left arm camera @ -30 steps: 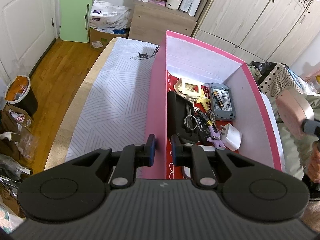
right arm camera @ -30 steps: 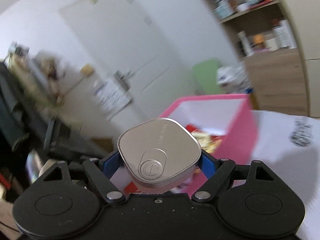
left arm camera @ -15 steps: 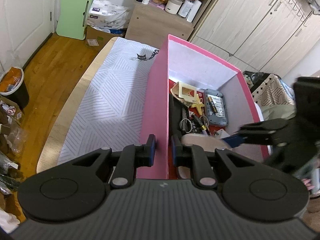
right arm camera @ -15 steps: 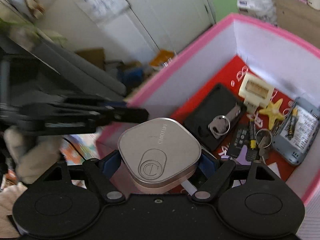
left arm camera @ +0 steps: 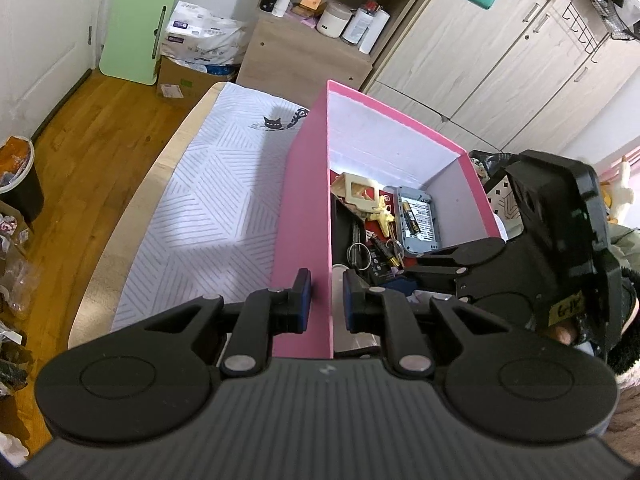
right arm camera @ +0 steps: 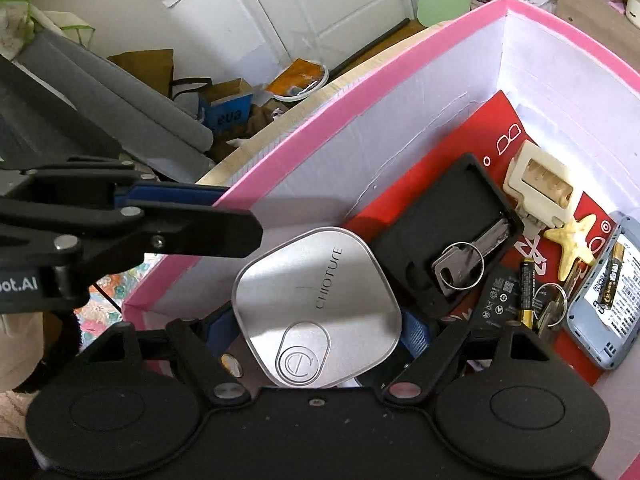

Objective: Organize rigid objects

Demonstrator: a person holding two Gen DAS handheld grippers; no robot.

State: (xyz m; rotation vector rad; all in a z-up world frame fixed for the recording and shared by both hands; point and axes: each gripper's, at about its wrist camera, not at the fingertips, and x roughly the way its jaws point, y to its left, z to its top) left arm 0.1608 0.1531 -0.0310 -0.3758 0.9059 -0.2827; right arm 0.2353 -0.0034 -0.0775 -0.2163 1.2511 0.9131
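- Left hand-held gripper: nearly closed, pads clamping the near wall of the pink box, which stands on the bench along its right edge.
- Right hand-held gripper: jaws wide, gripping a silver tin marked "CHIOTURE" inside the box's near end; only the right wrist view shows this tin.
- Left of the box, the striped cloth lies bare.
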